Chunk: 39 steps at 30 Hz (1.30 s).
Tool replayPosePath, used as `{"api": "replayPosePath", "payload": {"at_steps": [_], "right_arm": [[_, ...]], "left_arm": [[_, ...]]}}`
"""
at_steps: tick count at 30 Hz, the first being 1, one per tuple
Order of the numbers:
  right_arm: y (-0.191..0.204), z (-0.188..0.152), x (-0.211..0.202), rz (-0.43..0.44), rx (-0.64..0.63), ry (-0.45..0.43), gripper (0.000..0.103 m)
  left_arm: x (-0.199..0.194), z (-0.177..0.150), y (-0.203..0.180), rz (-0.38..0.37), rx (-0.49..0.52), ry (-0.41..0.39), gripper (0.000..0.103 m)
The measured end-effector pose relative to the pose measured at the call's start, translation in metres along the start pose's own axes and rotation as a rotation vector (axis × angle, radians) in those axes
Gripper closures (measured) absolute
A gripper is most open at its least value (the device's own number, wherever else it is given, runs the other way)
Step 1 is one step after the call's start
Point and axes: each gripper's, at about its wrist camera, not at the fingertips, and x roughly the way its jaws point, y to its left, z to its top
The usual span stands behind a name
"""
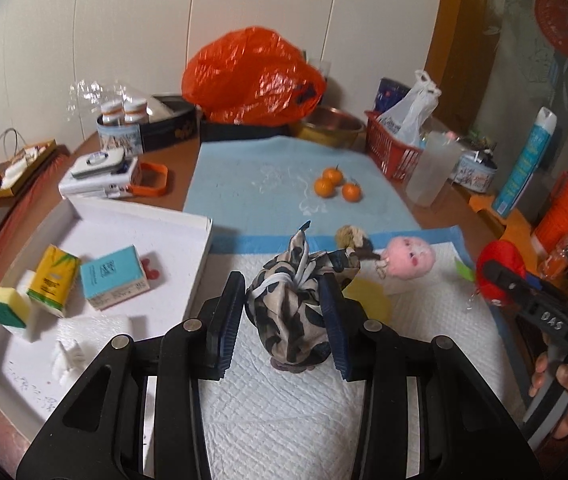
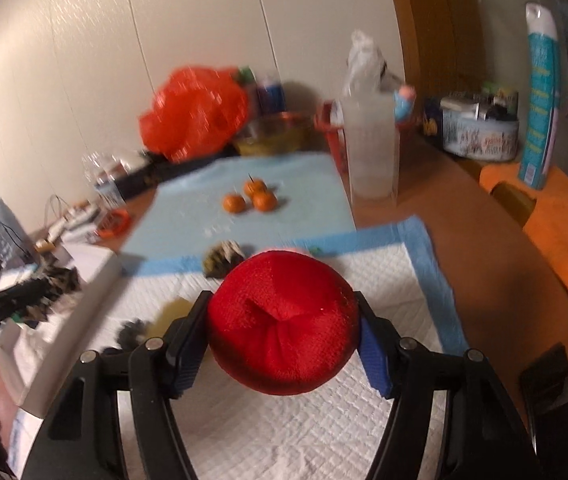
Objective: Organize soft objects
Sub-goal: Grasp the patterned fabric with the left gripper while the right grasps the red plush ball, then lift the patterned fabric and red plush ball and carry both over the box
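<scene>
right now my left gripper (image 1: 285,304) is clamped on the patterned cloth bundle (image 1: 289,312), one pad pressing in on each flank, just below the white tie that cinches its neck. it sits between my fingers above the white quilted pad (image 1: 284,412), and i cannot tell whether its base touches the pad or hangs just clear. it should be light and squashy, so a grip on the fat body under the tie seems safest; the loose knotted ears on top would likely slip or pull out.

my right gripper (image 2: 284,336) is closed on the red plush ball (image 2: 284,322), the jaws dug in at its widest part, and it looks lifted clear of the pad. it is soft and will give under pressure, so holding across the middle stops it squirting out.

to my left lies the white tray (image 1: 200,248) with tissue packs (image 1: 114,278) and a sponge (image 1: 6,306) already in it, probably where these soft things belong. near the pad's far edge, the pink plush toy (image 1: 409,257) and a small brownish tuft (image 1: 353,237) are not yet sorted.
</scene>
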Motion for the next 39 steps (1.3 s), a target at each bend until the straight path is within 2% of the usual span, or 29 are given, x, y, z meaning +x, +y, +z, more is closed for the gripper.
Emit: {"api": "replayPosePath", "payload": {"at_steps": [8,14,28,39], "right_arm": [[0.020,0.019,-0.055,0.060,-0.006,-0.138,0.036],[0.045,0.027,-0.086,0.097,-0.044,-0.217,0.036],[0.099,0.023,-0.106,0.133,-0.099,-0.263,0.036],[0.136,0.019,-0.106,0.152,-0.133,-0.255,0.036]], "left_arm": [[-0.056,0.005,-0.001,-0.011,0.010,-0.119,0.065],[-0.096,0.009,0.015,0.006,-0.007,-0.200,0.065],[-0.146,0.001,0.073,0.045,-0.058,-0.275,0.065],[-0.159,-0.005,0.104,0.055,-0.088,-0.286,0.065]]}}
